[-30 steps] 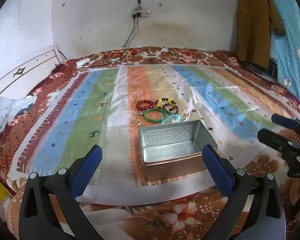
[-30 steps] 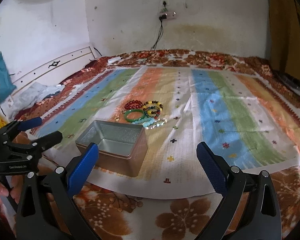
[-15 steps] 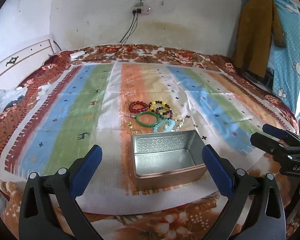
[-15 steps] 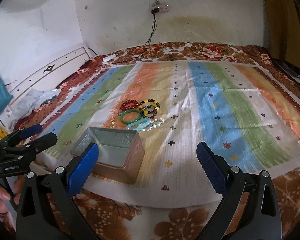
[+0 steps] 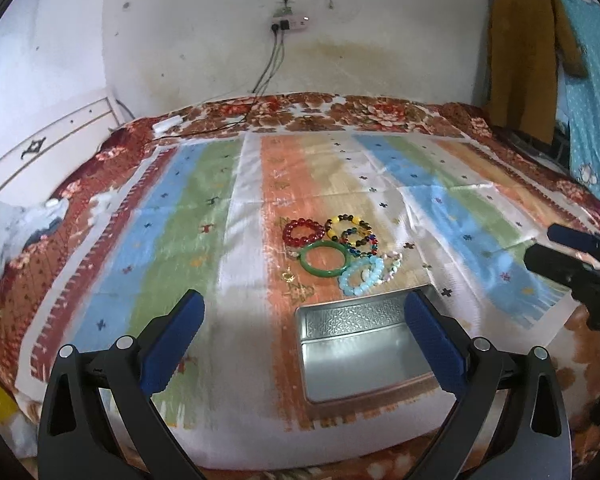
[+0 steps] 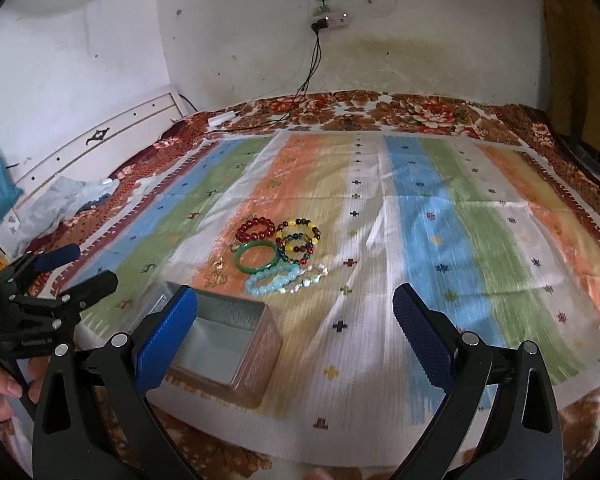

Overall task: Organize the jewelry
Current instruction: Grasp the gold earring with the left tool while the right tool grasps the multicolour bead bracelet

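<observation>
Left wrist view: left gripper (image 5: 302,338) and right gripper (image 6: 296,328) both spread wide, empty. Bracelets (image 5: 338,250) clustered just beyond open tin (image 5: 360,354), overlapping. Risk: snagging two at once, given overlap.

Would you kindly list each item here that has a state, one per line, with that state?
Metal tin: open, no lid, empty.
Green bangle: flat on the striped cloth, outside the tin.
Red bead bracelet: on the cloth, outside the tin.
Light blue bead bracelet: on the cloth, nearest the tin.
Left gripper: open, holding nothing.
Right gripper: open, holding nothing.
</observation>
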A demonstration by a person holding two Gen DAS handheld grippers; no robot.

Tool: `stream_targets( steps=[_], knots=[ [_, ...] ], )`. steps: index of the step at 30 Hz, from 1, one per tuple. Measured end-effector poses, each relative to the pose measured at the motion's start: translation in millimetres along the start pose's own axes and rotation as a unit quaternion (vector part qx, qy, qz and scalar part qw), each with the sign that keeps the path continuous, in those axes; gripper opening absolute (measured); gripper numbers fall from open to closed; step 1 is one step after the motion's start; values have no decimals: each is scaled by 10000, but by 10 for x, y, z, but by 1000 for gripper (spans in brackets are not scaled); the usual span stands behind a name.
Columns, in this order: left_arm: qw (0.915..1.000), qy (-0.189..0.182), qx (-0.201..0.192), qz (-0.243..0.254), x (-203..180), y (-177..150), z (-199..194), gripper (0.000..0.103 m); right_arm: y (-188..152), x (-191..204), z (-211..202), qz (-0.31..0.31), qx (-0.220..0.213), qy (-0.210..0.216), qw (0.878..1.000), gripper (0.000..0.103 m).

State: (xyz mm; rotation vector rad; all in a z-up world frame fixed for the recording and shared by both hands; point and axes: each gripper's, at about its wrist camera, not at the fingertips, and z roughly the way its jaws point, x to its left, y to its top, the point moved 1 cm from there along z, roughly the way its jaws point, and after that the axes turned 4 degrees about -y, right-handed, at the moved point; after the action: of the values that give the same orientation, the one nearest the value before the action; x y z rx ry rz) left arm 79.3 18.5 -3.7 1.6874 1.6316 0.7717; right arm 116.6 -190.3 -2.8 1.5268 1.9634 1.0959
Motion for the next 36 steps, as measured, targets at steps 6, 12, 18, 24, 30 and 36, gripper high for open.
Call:
stream_targets(
  steps=[6, 12, 18, 24, 30, 36],
  knots=[
    [9999, -109, 27, 97, 19, 152, 132, 97, 109, -22, 102, -43, -23, -129, 9999, 99],
    [9999, -37, 145, 42, 142, 260, 300, 97, 191, -67, 253, -49, 147, -77, 9998, 99],
    [9995, -113, 302, 34, 215, 388, 462, 97, 326, -51, 408, -150, 223, 3, 9996, 99],
    [9968, -212, 752, -185, 335, 432, 736, 97, 440, -105, 629, -70, 459, -75, 9989, 99],
    [9944, -222, 1016, -171, 384, 468, 936, 97, 475, -180, 864, 243, 874, 117, 9958, 99],
    [9905, -300, 1320, -220, 399, 486, 1124, 97, 521, -159, 1016, 197, 1010, 110, 9946, 99]
  ],
)
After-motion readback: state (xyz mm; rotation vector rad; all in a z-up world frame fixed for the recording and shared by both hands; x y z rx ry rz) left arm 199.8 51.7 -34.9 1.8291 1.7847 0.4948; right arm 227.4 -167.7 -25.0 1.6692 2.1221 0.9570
